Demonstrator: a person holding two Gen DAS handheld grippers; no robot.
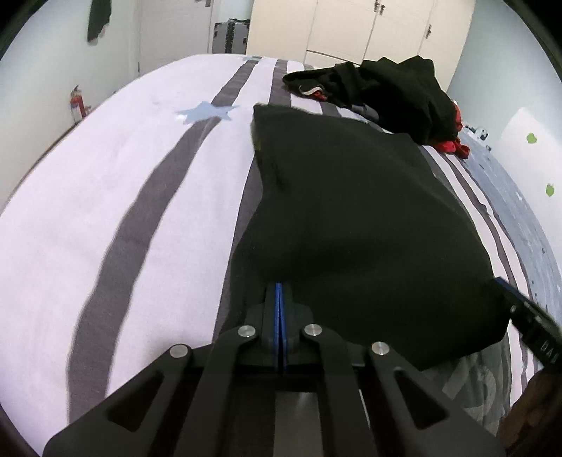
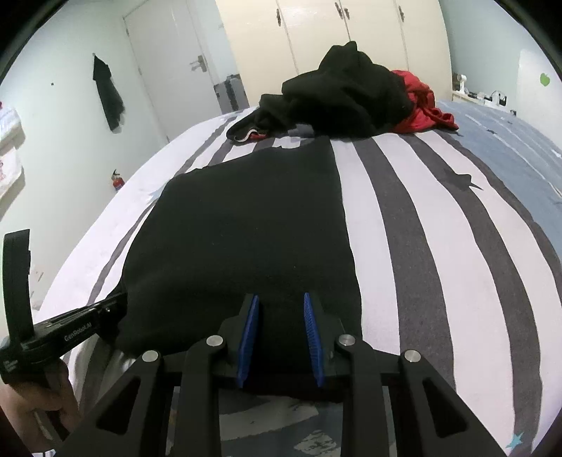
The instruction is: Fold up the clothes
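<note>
**Left wrist view: black garment pinched at the near edge, bed full of stripes**

Left wrist view first. Folded black fabric garment [image 1: 351,218] lying flat on the white-and-grey striped bedsheet [image 1: 105,197], near edge slightly lifted. Left gripper [image 1: 279,291] clamped tight, blue pads pressed together with the black cloth's near hem running in between, so gripping the garment. Off at the right edge, part of the right gripper [image 1: 520,309] poking in beside the same hem.

Right wrist view next. Same black garment [image 2: 246,228] stretching away from the camera, straight right edge lined up along a grey stripe. Right gripper [image 2: 281,306] with blue ribbed pads [image 2: 311,334] standing apart, black cloth filling the gap between them; can't honestly tell whether the pads are pressing on it or just straddling it. Left gripper's black handle [image 2: 66,334] at the left, held in a hand [image 2: 42,397].

Further back on the bed: crumpled pile of black clothes [image 2: 344,95] with a red garment [image 2: 418,102] tucked against its right side, well apart from the folded piece. Cream wardrobe doors [image 2: 351,31] behind, dark cloth hanging on the wall [image 2: 107,91] at the left.
</note>
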